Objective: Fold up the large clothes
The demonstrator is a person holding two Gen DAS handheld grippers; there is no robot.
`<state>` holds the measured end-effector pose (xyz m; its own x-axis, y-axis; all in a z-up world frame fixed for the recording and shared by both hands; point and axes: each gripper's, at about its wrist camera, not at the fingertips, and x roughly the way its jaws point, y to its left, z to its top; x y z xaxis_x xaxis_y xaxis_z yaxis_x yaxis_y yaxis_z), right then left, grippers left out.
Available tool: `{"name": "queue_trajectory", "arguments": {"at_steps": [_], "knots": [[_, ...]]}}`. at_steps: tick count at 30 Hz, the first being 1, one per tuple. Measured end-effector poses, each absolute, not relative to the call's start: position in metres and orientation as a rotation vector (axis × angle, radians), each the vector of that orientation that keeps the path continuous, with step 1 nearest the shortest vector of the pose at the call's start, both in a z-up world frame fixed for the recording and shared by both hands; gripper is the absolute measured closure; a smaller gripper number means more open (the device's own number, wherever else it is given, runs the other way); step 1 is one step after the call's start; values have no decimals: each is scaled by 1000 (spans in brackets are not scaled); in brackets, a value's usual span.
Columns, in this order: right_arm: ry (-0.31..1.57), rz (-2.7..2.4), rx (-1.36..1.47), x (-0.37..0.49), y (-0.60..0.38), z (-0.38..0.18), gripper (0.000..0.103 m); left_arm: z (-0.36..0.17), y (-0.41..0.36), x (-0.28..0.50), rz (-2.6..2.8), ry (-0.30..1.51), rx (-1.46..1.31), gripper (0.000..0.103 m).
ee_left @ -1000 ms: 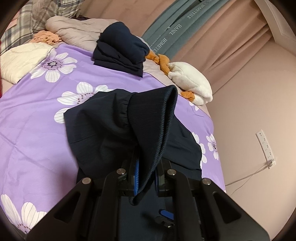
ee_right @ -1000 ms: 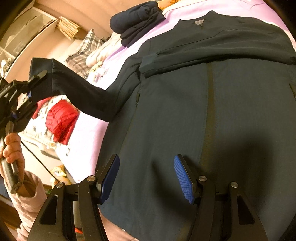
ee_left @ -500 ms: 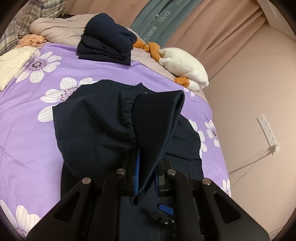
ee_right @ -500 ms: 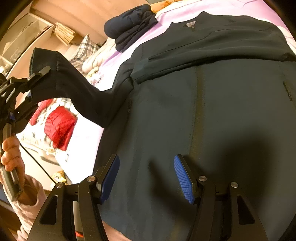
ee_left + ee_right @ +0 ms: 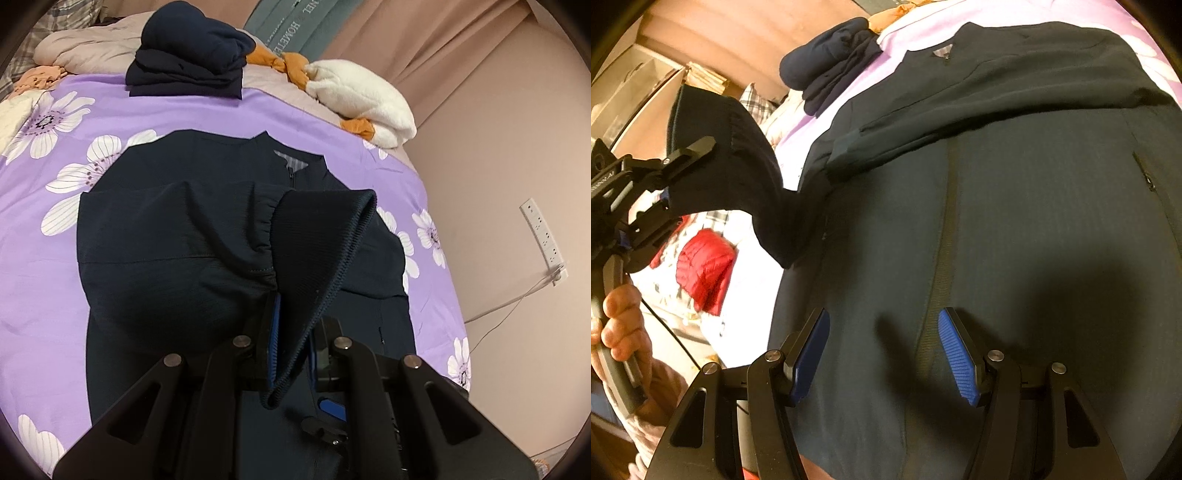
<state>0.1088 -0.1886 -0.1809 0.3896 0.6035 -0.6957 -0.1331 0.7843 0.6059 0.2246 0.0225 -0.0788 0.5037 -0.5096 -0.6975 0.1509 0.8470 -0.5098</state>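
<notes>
A dark navy jacket (image 5: 207,177) lies front-up on the purple flowered bedspread (image 5: 44,258), collar toward the far side. My left gripper (image 5: 293,354) is shut on the ribbed cuff (image 5: 325,236) of one sleeve and holds it raised over the jacket's body. In the right wrist view the same cuff (image 5: 713,147) hangs from the left gripper (image 5: 665,181), with a hand (image 5: 620,325) on its handle. My right gripper (image 5: 882,350) hovers open just above the jacket's lower front (image 5: 1034,221), with nothing between its blue pads (image 5: 956,350). The other sleeve (image 5: 960,125) lies folded across the chest.
A folded stack of dark clothes (image 5: 192,66) sits at the head of the bed beside a white fleece (image 5: 362,99) and orange cloth. A red puffer jacket (image 5: 701,269) lies off to the left. The wall with a power strip (image 5: 543,240) is on the right.
My left gripper has carried the sleeve cuff inward over the jacket's body, so the sleeve now drapes across it. The right gripper has drifted slightly and stays open.
</notes>
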Motion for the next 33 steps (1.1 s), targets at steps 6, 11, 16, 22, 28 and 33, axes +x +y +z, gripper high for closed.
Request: {"name": "queue_trajectory", "arguments": {"at_steps": [6, 11, 16, 22, 28, 33], "knots": [[1073, 482, 518, 108, -196, -181, 41, -94, 6, 236, -402, 1005, -406, 91], [1066, 464, 534, 104, -202, -181, 41, -111, -9, 249, -388, 1052, -409, 91], [1051, 435, 561, 99, -215, -181, 41, -127, -25, 265, -365, 1101, -435, 88], [1031, 401, 583, 91, -236, -180, 41, -142, -47, 269, -375, 1157, -424, 63], [1011, 374, 604, 87, -247, -177, 41, -127, -45, 263, -425, 1122, -448, 39], [1008, 366, 622, 85, -251, -176, 41, -89, -26, 251, -579, 1006, -525, 22]]}}
